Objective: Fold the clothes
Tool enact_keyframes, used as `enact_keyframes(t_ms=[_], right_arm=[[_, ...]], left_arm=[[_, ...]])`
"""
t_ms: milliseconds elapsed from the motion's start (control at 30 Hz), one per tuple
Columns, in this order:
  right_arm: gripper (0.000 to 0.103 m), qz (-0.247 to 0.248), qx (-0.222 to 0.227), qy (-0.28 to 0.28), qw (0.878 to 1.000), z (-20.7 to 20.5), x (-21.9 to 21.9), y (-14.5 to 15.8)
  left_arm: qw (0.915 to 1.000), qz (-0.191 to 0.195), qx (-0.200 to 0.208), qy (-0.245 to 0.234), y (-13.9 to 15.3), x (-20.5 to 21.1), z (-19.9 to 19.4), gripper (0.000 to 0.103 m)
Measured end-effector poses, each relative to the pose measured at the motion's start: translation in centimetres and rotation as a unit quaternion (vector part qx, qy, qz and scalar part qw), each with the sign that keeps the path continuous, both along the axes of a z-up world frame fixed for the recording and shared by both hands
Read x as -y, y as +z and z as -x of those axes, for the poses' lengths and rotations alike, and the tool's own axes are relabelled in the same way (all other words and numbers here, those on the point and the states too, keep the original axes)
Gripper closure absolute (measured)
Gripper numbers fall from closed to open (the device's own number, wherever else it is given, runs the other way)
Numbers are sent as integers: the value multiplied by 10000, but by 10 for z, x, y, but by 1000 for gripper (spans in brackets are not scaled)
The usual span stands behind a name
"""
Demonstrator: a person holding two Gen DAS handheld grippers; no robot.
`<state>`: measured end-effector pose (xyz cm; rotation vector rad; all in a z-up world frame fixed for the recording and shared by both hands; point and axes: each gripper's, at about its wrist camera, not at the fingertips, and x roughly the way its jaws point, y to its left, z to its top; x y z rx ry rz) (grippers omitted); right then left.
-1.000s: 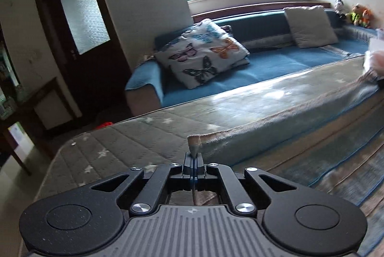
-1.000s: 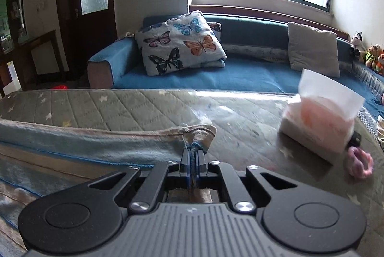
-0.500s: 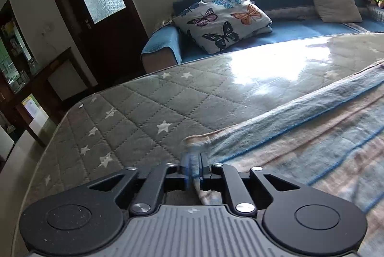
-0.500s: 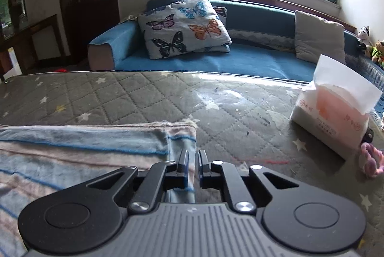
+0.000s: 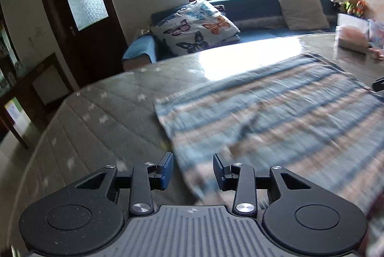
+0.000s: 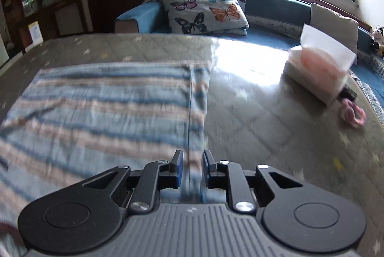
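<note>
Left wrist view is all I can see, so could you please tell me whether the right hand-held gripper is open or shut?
Observer: The right hand-held gripper is open and clamps nothing. The striped cloth lies flat, and its hemmed right edge lines up with the gap between the fingers.
Operator: Thank you. What lies to the right of that edge?
Observer: Bare quilted surface, then a tissue pack. A pink ring-shaped thing lies just in front of the pack.

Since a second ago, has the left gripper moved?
Yes. The left gripper let go of the striped cloth and backed away from the butterfly pillow; it is open now.
</note>
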<state>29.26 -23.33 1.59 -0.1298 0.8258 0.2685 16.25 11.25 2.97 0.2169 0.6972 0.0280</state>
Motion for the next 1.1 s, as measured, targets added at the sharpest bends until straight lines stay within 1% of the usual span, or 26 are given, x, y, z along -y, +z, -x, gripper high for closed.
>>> enact_keyframes(t_ms=[100,167,333,400,467,567,667,833,867,933,1033,1100], right_arm=[[80,90,52,-60,9999,24,4,-7],[79,169,116,-63,9998,36,5,-12],[73,311,333,-64,9989,54,6,-16],[70,358,356,-60,9987,60,5,-16],[69,407,367,-57,9985,66,5,-17],[68,414,361,-85,9985,75,6,-16],[68,353,325,-167,9987,88,10,-17],[67,247,317,-202,9990,119,16,-16],[66,215,316,-202,9991,126,17,-16],[63,122,291,-218,9993,137,21,-16],[62,-43,226,-151,9996,153,23,-15],[62,-48,202,-21,9998,164,24,-11]], left_arm=[[9999,99,7,91,-6,5,32,64],[9993,271,-46,236,-12,0,48,64],[9958,557,-230,683,-25,-20,69,65],[9951,631,-199,729,-28,-27,77,65],[9951,583,-155,783,-29,-31,83,65],[9952,345,-108,907,-32,-39,87,65],[9948,408,-67,935,-33,-51,89,63],[9959,96,-34,904,-33,-52,86,62],[9958,77,-28,914,-33,-52,87,61],[9956,40,-17,934,-32,-53,87,57],[9953,-15,1,964,-30,-54,88,55],[9951,-52,12,984,-29,-54,89,55]])
